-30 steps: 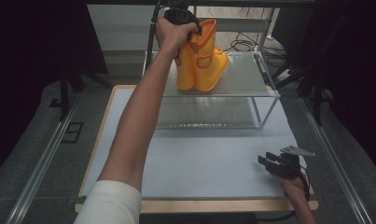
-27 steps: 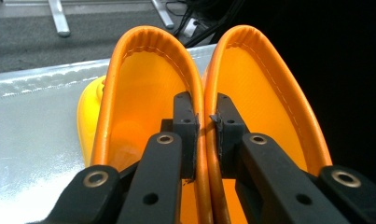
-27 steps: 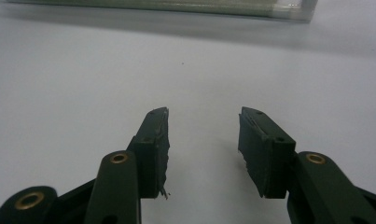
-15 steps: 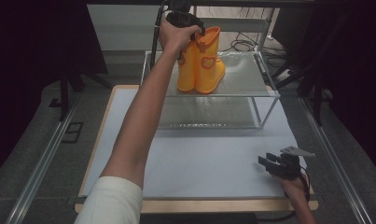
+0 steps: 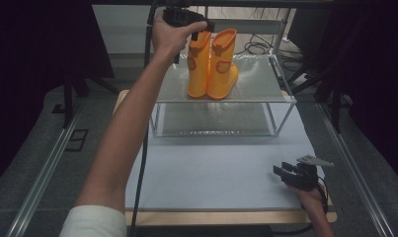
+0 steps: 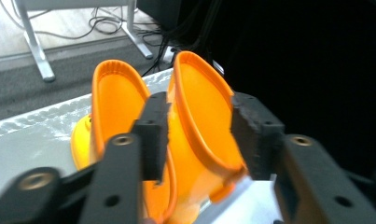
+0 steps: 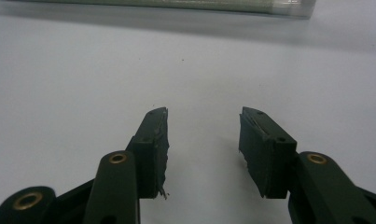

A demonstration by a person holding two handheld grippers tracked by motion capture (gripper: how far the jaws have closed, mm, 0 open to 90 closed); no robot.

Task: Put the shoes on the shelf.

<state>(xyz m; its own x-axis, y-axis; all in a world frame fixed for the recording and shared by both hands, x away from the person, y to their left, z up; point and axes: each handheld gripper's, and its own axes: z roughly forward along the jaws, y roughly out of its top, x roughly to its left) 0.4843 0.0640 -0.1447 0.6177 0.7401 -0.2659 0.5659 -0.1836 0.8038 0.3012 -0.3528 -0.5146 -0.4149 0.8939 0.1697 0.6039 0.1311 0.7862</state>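
Observation:
A pair of orange rubber boots stands upright, side by side, on top of a clear shelf at the far side of the table. My left gripper hovers just above and to the left of the boot tops. In the left gripper view the boots sit just beyond the left gripper. Its jaws have just been closing a little, but they stand apart and the pads press on nothing. My right gripper rests open near the front right corner, its jaws empty over the white mat.
The white mat covers the table between the shelf and the front edge. The shelf's metal frame stands on thin legs. Cables lie on the floor behind the table, and dark curtains hang at both sides.
The left gripper has let go of the boot top and drawn back up and to the left. The boots stay standing on the shelf. The right gripper has not moved.

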